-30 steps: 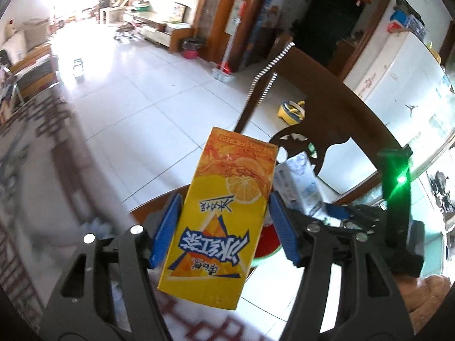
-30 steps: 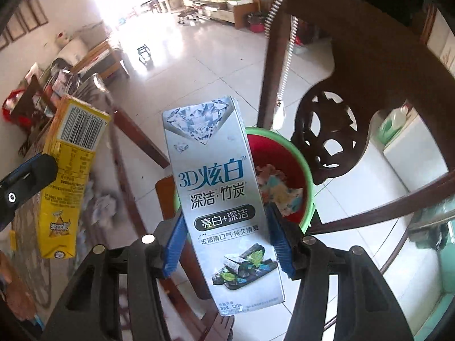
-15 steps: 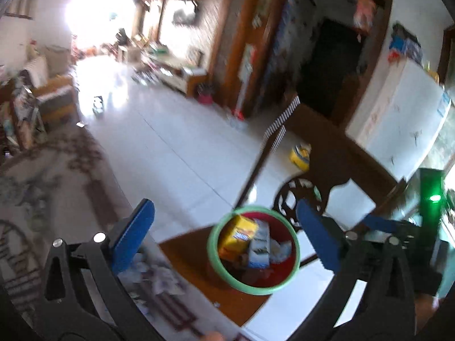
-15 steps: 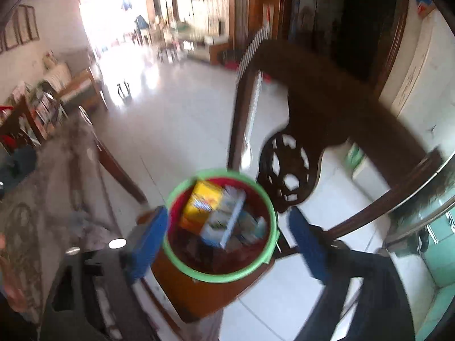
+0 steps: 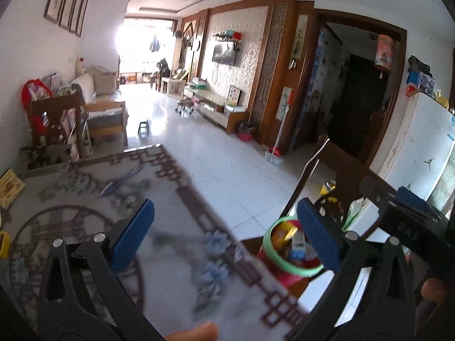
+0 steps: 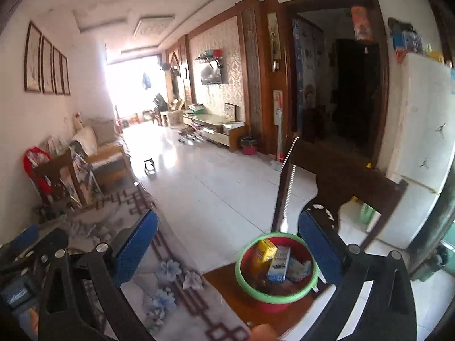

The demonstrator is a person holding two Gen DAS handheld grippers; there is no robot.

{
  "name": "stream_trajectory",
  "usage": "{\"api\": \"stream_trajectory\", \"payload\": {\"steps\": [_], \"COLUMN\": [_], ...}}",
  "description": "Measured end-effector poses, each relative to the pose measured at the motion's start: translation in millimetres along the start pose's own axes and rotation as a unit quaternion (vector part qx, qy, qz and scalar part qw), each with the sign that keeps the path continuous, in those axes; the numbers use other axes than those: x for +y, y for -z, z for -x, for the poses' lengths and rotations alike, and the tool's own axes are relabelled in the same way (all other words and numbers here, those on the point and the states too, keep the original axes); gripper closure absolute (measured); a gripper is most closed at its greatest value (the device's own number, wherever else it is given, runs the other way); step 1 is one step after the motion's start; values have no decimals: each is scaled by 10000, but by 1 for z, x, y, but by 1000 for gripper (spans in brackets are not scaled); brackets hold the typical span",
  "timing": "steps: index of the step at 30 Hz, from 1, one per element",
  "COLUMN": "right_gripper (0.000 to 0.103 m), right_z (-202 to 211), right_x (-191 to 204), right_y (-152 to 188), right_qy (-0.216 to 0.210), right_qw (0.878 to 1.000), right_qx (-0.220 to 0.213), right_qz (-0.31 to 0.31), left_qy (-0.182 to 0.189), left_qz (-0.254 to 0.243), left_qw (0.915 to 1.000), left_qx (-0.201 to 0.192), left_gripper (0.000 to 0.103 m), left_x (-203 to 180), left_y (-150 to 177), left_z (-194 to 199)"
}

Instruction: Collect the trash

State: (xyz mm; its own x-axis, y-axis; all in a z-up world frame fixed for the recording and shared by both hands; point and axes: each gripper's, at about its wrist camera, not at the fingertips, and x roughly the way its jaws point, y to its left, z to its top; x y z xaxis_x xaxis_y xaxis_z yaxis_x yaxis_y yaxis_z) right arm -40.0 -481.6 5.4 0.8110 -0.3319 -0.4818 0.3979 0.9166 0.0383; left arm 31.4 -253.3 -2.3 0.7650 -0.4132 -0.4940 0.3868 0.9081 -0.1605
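A red bin with a green rim stands on a wooden chair seat beside the table. In it lie the yellow juice carton and the white toothpaste box, among other scraps. My left gripper hangs open above the table edge, left of the bin, nothing between its blue pads. My right gripper is open too, back from and above the bin, and holds nothing. A thumb tip shows at the bottom of each view.
The table carries a grey patterned cloth, with a blue pen-like thing, a yellow box and a yellow item at its left. The dark chair back rises behind the bin. A white fridge stands right; tiled floor lies beyond.
Both grippers opened and let go: the juice carton and the toothpaste box dropped into the bin. Both grippers then drew back and up, so the bin looks smaller and lower.
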Motion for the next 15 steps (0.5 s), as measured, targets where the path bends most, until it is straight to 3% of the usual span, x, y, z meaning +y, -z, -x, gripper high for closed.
{"api": "stream_trajectory", "payload": {"steps": [5, 12, 15], "right_gripper": [7, 7, 7], "right_z": [19, 47, 61], "right_x": [33, 63, 71], "right_y": [13, 24, 26], "right_qy": [71, 140, 206], "right_qw": [9997, 9994, 9993], "right_qx": [173, 235, 161], "right_qz": [184, 232, 256], "left_qy": [-265, -385, -275], "left_qz": [202, 204, 176], "left_qw": [9993, 9990, 9995], "left_qx": [153, 83, -28], "left_gripper": [5, 5, 5], "left_x": [31, 56, 57], "left_y": [19, 23, 23], "left_z": [27, 60, 71]}}
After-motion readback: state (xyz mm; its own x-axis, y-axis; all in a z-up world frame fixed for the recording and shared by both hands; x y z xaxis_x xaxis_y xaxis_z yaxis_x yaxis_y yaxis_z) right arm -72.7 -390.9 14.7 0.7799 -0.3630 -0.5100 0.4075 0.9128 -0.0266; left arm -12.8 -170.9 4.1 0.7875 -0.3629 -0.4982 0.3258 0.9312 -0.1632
